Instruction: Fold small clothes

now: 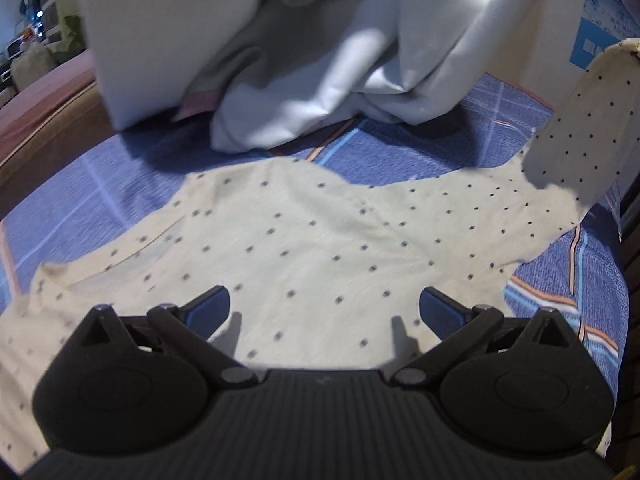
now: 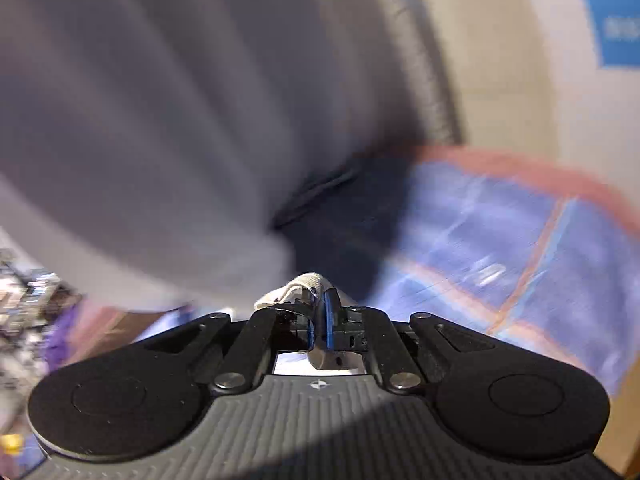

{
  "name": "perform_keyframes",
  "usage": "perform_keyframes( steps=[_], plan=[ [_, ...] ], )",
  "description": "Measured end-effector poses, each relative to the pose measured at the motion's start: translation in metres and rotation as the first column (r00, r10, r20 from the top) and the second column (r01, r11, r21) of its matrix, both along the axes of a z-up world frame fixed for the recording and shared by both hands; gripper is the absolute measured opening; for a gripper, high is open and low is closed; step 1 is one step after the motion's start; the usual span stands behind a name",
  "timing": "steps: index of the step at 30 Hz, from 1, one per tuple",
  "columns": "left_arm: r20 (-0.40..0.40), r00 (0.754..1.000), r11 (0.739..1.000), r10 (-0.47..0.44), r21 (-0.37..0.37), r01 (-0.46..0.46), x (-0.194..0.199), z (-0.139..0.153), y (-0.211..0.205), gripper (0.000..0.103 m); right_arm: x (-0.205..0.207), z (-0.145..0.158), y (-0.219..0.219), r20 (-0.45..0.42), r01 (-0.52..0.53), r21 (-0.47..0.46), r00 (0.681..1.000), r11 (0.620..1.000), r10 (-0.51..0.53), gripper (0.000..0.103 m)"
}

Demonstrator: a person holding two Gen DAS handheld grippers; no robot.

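garment (image 1: 320, 240) on bedsheet (image 1: 100, 184), bedding (image 1: 312, 92) behind

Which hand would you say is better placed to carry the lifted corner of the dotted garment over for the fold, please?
Right, probably. The right tongs are already shut on a cream edge of the dotted garment, one corner hanging raised at right. The left tongs hover open above the flat cloth, holding nothing.

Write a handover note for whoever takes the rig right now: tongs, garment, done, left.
Left tongs: open, empty, over the middle of the dotted garment.
Right tongs: shut on a cream edge of the garment; the left view shows one part raised at the right.
Garment: mostly flat on the blue bedsheet, grey fabric behind it.
Done: one part picked up.
Left: lay that part over, finish the folds.
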State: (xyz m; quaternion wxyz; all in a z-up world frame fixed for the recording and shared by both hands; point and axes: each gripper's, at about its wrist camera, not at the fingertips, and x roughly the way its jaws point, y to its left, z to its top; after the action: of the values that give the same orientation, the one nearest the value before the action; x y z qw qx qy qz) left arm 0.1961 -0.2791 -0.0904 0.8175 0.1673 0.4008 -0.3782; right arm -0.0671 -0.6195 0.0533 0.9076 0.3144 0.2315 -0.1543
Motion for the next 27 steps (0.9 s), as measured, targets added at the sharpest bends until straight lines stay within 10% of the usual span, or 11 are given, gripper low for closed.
perform_keyframes(
  steps=[5, 9, 14, 19, 27],
  plan=[
    [-0.028, 0.981, 0.977, 0.193, 0.101, -0.189, -0.011, 0.014, 0.116, 0.103, 0.077, -0.009, 0.100, -0.011, -0.234, 0.025, 0.972, 0.972, 0.234, 0.009],
    [-0.045, 0.925, 0.926, 0.377, 0.044, -0.375, -0.030, 0.036, 0.209, 0.103, 0.143, -0.028, 0.198, -0.023, -0.365, -0.064, 0.931, 0.929, 0.365, 0.009],
    [-0.047, 0.872, 0.873, 0.488, 0.032, -0.487, -0.056, 0.046, 0.287, 0.103, 0.213, -0.061, 0.307, 0.034, -0.494, 0.054, 0.869, 0.868, 0.493, 0.009],
    [-0.073, 0.816, 0.819, 0.573, 0.057, -0.570, -0.074, 0.037, 0.333, 0.103, 0.247, -0.090, 0.400, 0.040, -0.579, 0.081, 0.815, 0.811, 0.578, 0.009],
    [-0.144, 0.800, 0.811, 0.583, 0.032, -0.585, -0.087, 0.021, 0.344, 0.103, 0.249, -0.130, 0.436, -0.066, -0.583, 0.100, 0.805, 0.806, 0.590, 0.014]
  ],
)
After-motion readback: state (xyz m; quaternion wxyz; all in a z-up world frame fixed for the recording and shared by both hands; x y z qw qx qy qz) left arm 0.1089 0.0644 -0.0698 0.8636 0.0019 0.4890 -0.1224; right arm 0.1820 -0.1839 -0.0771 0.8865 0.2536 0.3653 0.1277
